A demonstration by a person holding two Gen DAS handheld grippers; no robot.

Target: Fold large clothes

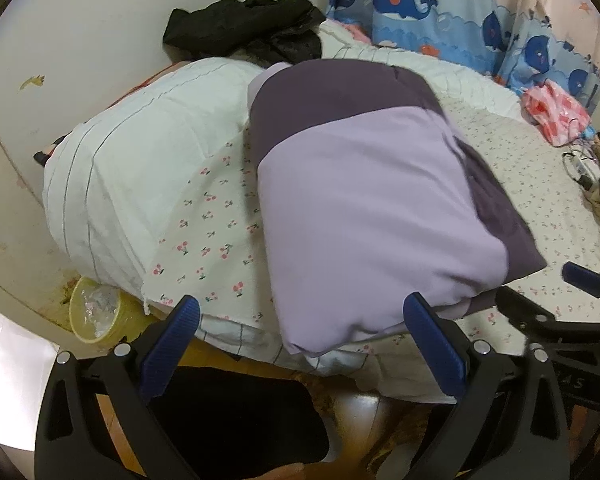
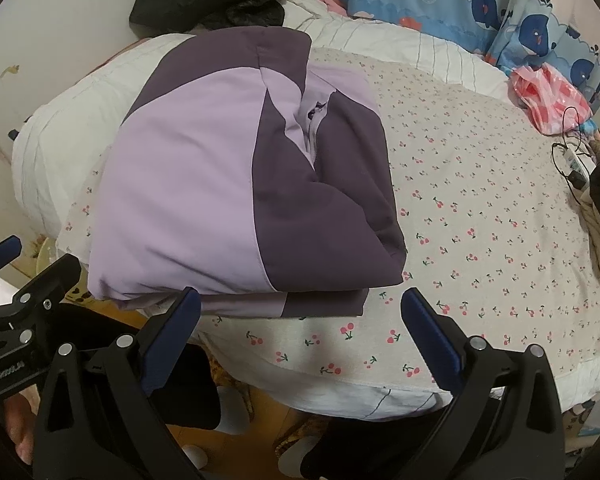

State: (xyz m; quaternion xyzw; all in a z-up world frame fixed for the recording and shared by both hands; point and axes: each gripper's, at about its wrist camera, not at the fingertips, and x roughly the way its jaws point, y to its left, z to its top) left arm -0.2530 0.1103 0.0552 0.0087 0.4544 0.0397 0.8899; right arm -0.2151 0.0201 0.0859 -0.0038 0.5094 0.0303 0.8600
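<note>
A lilac and dark purple jacket (image 1: pixel 364 200) (image 2: pixel 236 168) lies folded into a thick rectangle on the cherry-print bed sheet (image 2: pixel 480 208), near the bed's front edge. My left gripper (image 1: pixel 302 306) stands open just short of the jacket's near edge, with nothing between its blue pads. My right gripper (image 2: pixel 300 298) is open too, its tips at the jacket's near right corner and the sheet. The right gripper's tip (image 1: pixel 584 276) shows at the right of the left wrist view, and the left gripper's blue tip (image 2: pixel 2 256) at the left edge of the right wrist view.
A white quilt (image 1: pixel 140 168) bulges left of the jacket. Black clothes (image 1: pixel 244 28) lie at the head of the bed. A whale-print curtain (image 2: pixel 460 4), a pink bag (image 2: pixel 548 100) and cables (image 2: pixel 572 164) sit at the right. A yellow bin (image 1: pixel 94 314) stands on the floor.
</note>
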